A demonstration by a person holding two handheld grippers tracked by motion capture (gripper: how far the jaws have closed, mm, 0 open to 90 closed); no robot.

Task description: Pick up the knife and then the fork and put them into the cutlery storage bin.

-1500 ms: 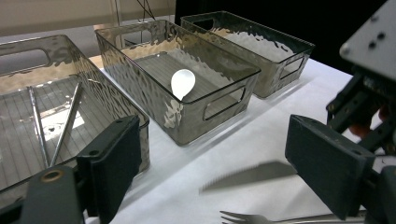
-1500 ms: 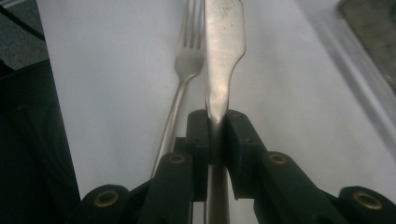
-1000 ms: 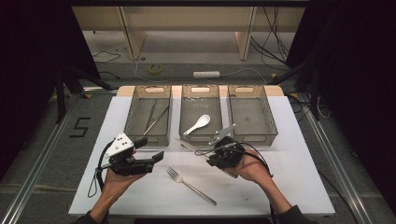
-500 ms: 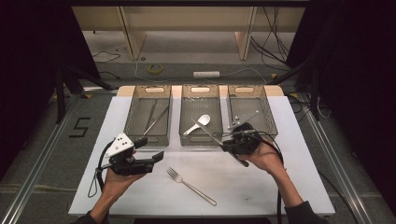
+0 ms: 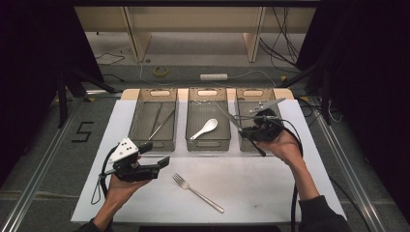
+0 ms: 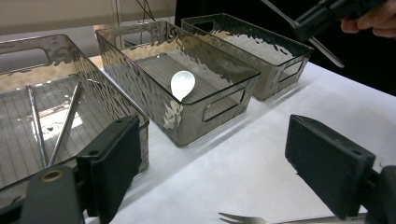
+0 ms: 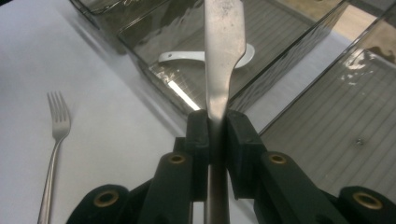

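Note:
My right gripper (image 5: 245, 131) is shut on a metal knife (image 5: 225, 114), held in the air over the gap between the middle tray (image 5: 208, 145) and the right tray (image 5: 278, 104). In the right gripper view the knife (image 7: 223, 46) rises straight out of the closed jaws. A white spoon (image 5: 204, 128) lies in the middle tray. On the white table a fork (image 5: 196, 191) rests near the front centre. My left gripper (image 5: 162, 162) hovers open at the front left, nothing between its pads (image 6: 327, 163). The fork's tines (image 6: 243, 218) show just below them.
The left tray (image 5: 140, 137) holds two thin metal sticks (image 5: 162, 121). All three clear trays stand in a row at the back of the white tabletop (image 5: 290, 193). The right tray's floor (image 7: 336, 121) looks bare. Dark floor and cables lie beyond the table.
My right gripper has lifted the knife from the front centre of the table and carried it back and right, up to the right tray. The left gripper and fork have stayed put.

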